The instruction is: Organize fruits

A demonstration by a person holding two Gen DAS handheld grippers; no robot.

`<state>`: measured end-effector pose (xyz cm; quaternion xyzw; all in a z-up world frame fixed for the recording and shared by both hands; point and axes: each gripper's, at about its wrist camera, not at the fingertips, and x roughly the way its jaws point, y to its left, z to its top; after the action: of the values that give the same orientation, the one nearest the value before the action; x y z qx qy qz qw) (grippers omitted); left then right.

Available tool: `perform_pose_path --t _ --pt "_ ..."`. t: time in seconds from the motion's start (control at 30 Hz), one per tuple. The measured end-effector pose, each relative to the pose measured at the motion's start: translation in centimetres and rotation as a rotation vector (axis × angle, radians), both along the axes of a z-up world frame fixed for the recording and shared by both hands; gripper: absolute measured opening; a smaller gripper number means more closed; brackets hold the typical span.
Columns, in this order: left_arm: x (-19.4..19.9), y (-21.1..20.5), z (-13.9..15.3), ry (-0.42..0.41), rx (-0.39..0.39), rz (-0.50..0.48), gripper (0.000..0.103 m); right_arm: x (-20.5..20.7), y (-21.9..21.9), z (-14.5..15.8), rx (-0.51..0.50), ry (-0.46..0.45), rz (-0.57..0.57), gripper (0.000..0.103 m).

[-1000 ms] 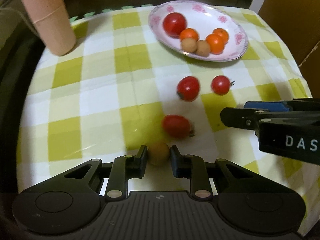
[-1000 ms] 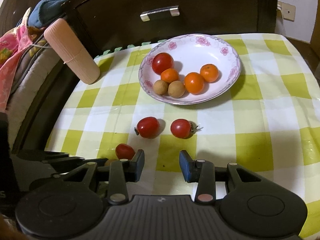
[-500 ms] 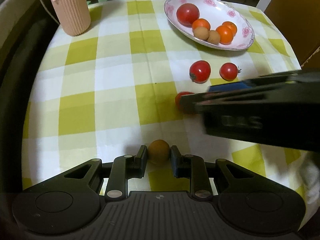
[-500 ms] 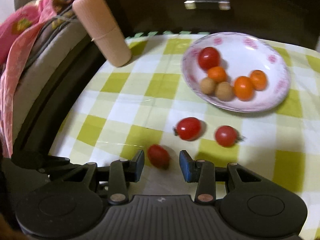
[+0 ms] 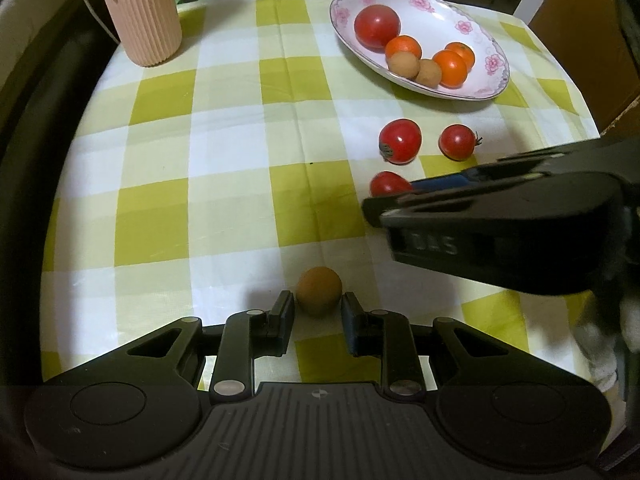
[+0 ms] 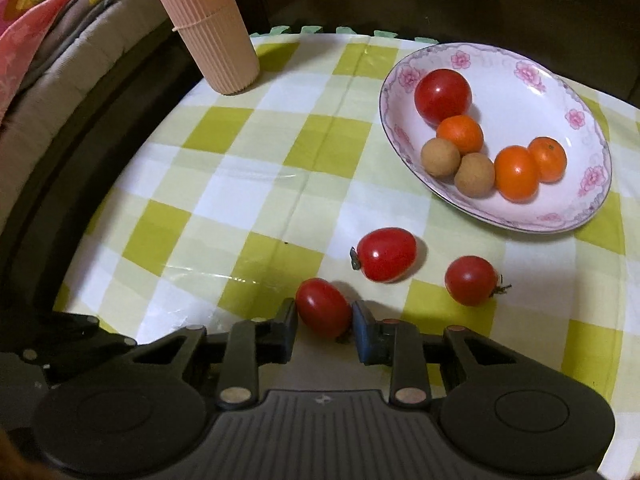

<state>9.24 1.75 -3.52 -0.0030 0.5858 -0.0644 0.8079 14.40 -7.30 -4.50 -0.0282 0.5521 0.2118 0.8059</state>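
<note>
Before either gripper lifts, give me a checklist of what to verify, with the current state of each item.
1. Left gripper shut on the brown longan: ok, both pads touch it.
2. Right gripper shut on the nearest cherry tomato: ok; the jaws have just been closing and now press its sides.
3. Tomato centred in the right grip: cannot tell; it sits tilted between the pads.
4. Free space in the floral plate: ok, its far side is bare.
5. The two other tomatoes apart from the gripped one: ok.
6. Grippers apart from each other: cannot tell, they are close in the left wrist view.
</note>
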Motion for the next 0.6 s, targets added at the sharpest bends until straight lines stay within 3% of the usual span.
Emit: perform_pose_path --t 0.17,0.33,0.6 --pt "-0.1 -0.1 0.0 -0.003 -0.002 -0.006 0.034 -1.0 -2.0 0.9 0.01 -0.006 -0.032 0.028" --pt "-0.2 -0.6 0.0 -0.01 -0.002 -0.025 0.038 -3.7 -4.8 2.3 -0.045 -0.006 -0.043 0.028" --pt "-0.1 -0.8 0.0 -0.026 -0.001 -0.015 0.046 -6.2 -7.6 1.5 -0.051 0.015 -0.118 0.029"
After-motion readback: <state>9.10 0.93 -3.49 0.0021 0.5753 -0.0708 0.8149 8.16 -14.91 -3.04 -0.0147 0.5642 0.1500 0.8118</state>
